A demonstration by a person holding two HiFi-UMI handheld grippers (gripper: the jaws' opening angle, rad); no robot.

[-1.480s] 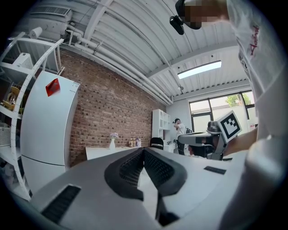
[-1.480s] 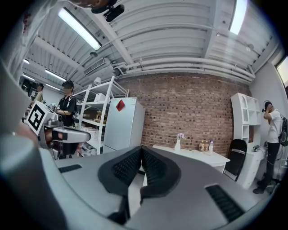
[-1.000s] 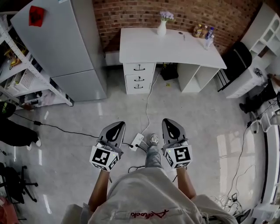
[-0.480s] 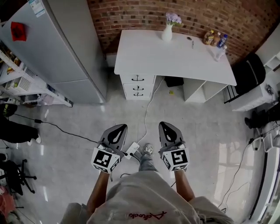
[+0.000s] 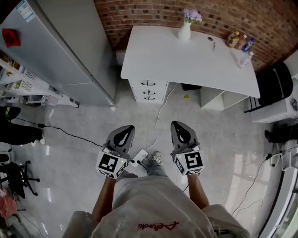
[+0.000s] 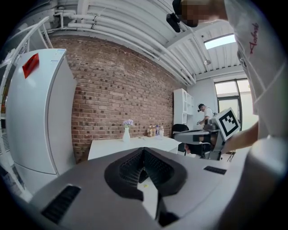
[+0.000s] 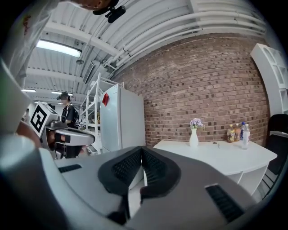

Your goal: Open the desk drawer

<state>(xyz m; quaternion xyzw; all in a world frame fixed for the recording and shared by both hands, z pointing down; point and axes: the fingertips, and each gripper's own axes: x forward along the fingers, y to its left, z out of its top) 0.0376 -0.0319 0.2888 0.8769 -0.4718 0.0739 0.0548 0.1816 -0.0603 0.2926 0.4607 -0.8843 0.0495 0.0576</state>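
Facing the desk drawers with both claws shut

Here we are in the head view, and the white desk surface (image 5: pixel 186 56) sits against the brick wall (image 5: pixel 153 11), well apart from the person. The drawer stack (image 5: pixel 149 90) is under the surface's left end, three fronts with dark handles, all of them flush and closed. The top drawer (image 5: pixel 150 84) has nothing touching it.

Down low, the left claw (image 5: pixel 125 130) and the right claw (image 5: pixel 178 126) are side by side over the grey floor (image 5: pixel 209 139), pointing towards the desk. In the left gripper view the left claw's tips meet with nothing between them, and it's the same in the right gripper view: the right claw is closed and empty.

A power strip (image 5: pixel 138 157) lies on the floor between the claws, and its white cable (image 5: pixel 158 121) runs up towards the drawers. A vase of flowers (image 5: pixel 185 31) stands at the back of the surface, some bottles (image 5: pixel 242 42) are at its right end, and a tall grey fridge (image 5: pixel 60 46) is to the left
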